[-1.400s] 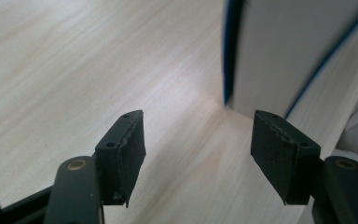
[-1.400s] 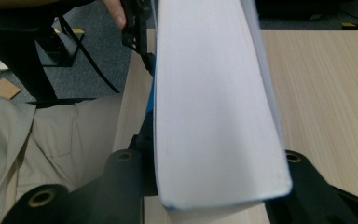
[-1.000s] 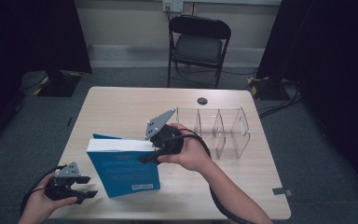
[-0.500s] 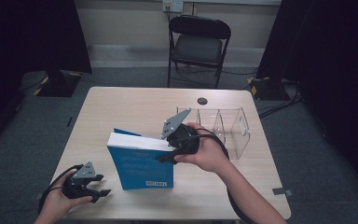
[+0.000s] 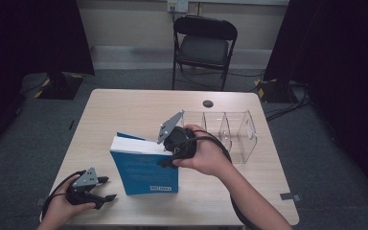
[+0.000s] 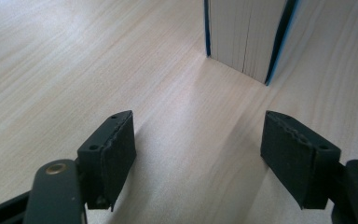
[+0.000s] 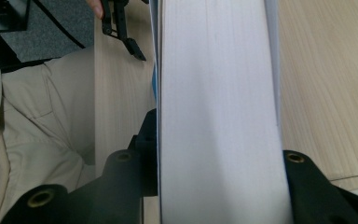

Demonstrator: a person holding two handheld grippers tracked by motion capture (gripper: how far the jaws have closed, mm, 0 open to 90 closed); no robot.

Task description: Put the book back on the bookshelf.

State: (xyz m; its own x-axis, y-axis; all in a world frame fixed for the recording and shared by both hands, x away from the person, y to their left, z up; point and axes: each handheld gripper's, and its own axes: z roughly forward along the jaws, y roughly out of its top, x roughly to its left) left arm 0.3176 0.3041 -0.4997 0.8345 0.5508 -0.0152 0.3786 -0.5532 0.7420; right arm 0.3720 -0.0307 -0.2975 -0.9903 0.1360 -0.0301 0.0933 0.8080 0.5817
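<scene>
Where the grey carpeted floor (image 5: 316, 158) meets the pale back wall, one black folding chair (image 5: 205, 45) stands behind a single light-wood worktop (image 5: 134, 110). Dark curtains hang at both sides of the room, and cables run across the floor at the right. On the worktop there is one small round black disc (image 5: 208, 103) near the far edge, one clear plastic organizer (image 5: 232, 134) with upright dividers on the right half, and one blue book (image 5: 143, 165).

The book stands upright on its edge near the middle of the worktop, just left of the organizer, its blue cover facing the person and its white page block on top. The right gripper (image 5: 168, 155) comes at it from the organizer's side, and in the right gripper view its fingers (image 7: 142, 135) pinch the book across its thickness, one on each cover, with the pages running up between them.

The left gripper (image 5: 104, 188) sits low at the near left corner of the worktop, beside the book and apart from it. Its fingers (image 6: 109, 154) are spread, having just been opening, with nothing but bare wood between them; in the left gripper view the book's bottom corner stands on the wood a little way ahead.

Two hands, two grippers, each trailing one black cable.
</scene>
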